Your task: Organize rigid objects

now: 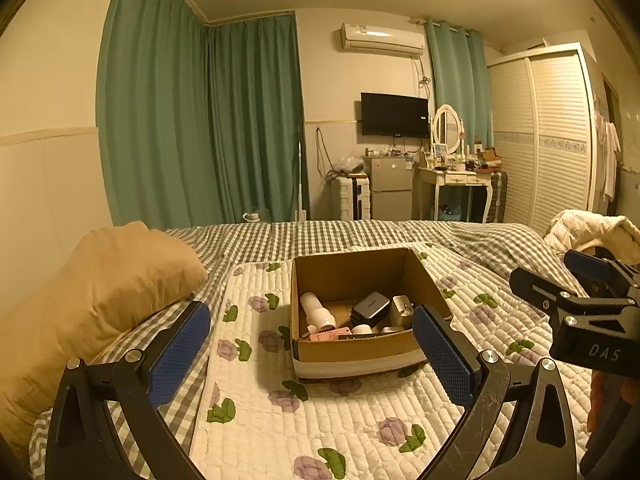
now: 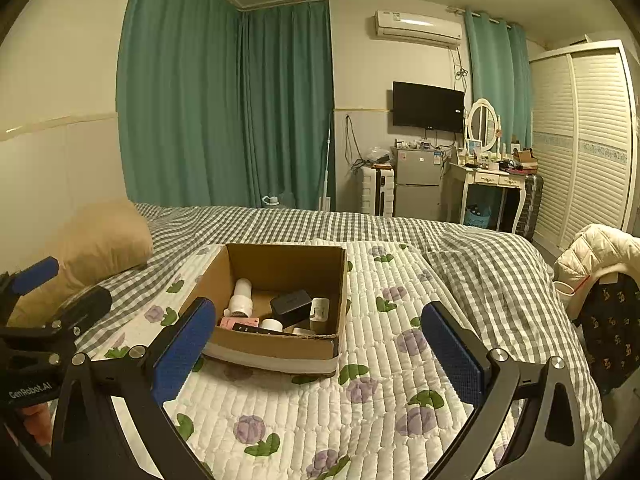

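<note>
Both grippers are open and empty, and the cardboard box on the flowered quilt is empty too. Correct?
Not quite: the cardboard box is not empty. The right wrist view shows several items inside, including a white bottle and a dark case. The left gripper and right gripper are open and empty.

An open brown cardboard box rests on the floral quilted mat. The right gripper, jaws spread wide, holds nothing.
</note>
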Demonstrator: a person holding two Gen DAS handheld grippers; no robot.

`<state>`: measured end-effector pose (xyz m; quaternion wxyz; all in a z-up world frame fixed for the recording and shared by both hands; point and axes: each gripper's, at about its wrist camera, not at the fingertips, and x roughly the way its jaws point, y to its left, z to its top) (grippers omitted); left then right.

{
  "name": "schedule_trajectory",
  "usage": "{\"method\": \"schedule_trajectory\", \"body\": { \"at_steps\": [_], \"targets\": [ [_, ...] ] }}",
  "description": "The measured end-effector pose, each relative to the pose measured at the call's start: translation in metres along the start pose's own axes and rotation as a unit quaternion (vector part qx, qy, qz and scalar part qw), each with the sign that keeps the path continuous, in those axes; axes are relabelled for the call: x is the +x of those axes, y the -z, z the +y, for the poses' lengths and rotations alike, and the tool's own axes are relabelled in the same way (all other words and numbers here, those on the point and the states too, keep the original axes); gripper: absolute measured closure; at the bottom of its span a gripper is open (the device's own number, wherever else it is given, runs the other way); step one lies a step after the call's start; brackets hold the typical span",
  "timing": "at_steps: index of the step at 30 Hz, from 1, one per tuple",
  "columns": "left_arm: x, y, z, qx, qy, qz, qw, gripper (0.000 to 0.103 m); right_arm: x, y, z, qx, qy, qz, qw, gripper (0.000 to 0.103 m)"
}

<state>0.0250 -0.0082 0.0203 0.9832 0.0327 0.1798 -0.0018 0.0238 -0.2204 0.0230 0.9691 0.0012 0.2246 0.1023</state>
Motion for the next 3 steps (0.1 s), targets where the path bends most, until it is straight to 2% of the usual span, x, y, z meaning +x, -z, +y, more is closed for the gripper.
{"method": "schedule_trajectory", "body": {
  "at_steps": [3],
  "targets": [
    [-0.0008, -0.0005, -0.0025, 0.001, 0.006, 0.002, 1.0000, 0.000, -0.0001, -0.0018, 0.0014, -0.003, 0.000, 0.002, 1.000, 0.000]
  ]
}}
